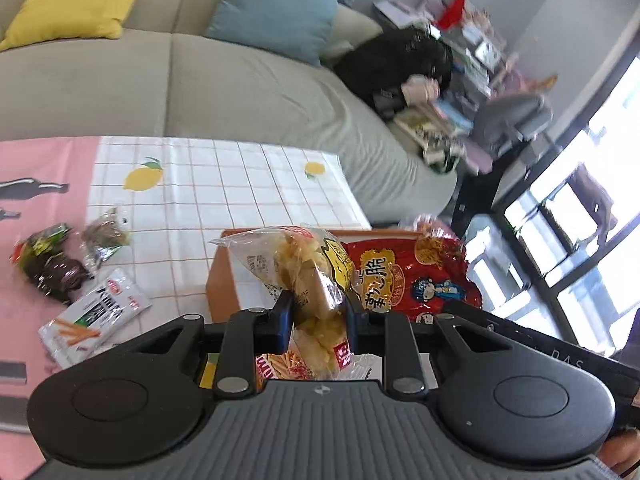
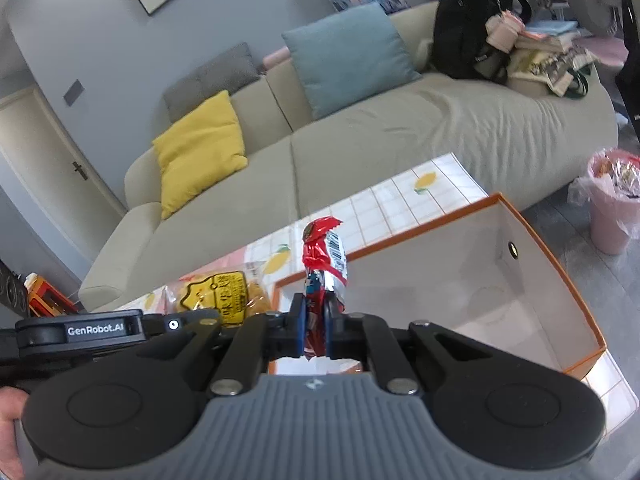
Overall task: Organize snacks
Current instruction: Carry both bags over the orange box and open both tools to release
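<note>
**Desk:** While both of your hands are up over the worktop, what do the left tongs have?

**Me:** My left tongs (image 1: 318, 314) are closed partway on a clear bag of pale chips (image 1: 304, 268) with a yellow label, pads pressing its middle. It stands at centre frame in the left view, in front of the orange-edged box (image 1: 218, 276). In the right view the same bag (image 2: 224, 294) shows at lower left, beside the box's near corner.

**Desk:** And the right?

**Me:** My right tongs (image 2: 314, 330) are pinched almost fully together on a red snack packet (image 2: 322, 264), which sticks up at centre frame, barcode to the right, before the box (image 2: 560, 272) with its white inside. The left view has that red packet (image 1: 408, 276) just right of the chip bag.

**Desk:** What is left on the cloth?

**Me:** At lower left of the left view, on the lemon-print cloth (image 1: 224, 184), lie a white packet with orange sticks printed on it (image 1: 94, 316), a dark packet (image 1: 50, 264) and a small greenish one (image 1: 106, 236), close together and apart from the box.

**Desk:** Background?

**Me:** A beige sofa (image 2: 380, 140) with a yellow cushion (image 2: 200, 148) and a blue cushion (image 2: 348, 56); a black backpack (image 2: 468, 24) at upper right; a pink bin (image 2: 608, 216) with a bag liner at the right edge.
</note>
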A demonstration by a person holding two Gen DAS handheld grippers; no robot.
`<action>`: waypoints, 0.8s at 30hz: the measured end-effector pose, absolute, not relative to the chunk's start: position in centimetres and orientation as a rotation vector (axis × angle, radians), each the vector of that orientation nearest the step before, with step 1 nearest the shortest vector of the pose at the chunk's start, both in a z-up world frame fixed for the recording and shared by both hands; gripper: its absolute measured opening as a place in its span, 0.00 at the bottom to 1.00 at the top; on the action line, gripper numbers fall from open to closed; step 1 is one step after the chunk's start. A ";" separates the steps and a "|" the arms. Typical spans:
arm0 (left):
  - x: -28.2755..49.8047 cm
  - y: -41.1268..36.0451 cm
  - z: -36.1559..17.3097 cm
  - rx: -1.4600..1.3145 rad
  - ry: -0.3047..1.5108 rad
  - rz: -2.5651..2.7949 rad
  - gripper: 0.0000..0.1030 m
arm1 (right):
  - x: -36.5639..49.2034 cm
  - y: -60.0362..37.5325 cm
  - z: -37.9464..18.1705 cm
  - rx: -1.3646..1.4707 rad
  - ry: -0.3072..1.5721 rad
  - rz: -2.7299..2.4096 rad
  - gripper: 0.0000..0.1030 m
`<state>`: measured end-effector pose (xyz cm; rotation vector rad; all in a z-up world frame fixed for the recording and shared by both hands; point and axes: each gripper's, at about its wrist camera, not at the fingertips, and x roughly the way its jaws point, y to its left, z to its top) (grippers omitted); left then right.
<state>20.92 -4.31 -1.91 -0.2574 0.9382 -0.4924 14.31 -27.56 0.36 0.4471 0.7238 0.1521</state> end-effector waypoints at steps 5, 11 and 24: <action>23.0 -6.5 -4.1 -0.151 0.995 -0.481 0.27 | 16.7 -28.3 -2.0 0.442 0.776 0.134 0.04; 24.7 -8.4 -6.3 -0.018 1.061 -0.465 0.27 | 19.2 -29.0 -5.1 0.458 0.834 0.141 0.04; 27.0 -10.2 -9.2 0.082 1.165 -0.473 0.27 | 22.8 -28.9 -9.4 0.472 0.964 0.170 0.04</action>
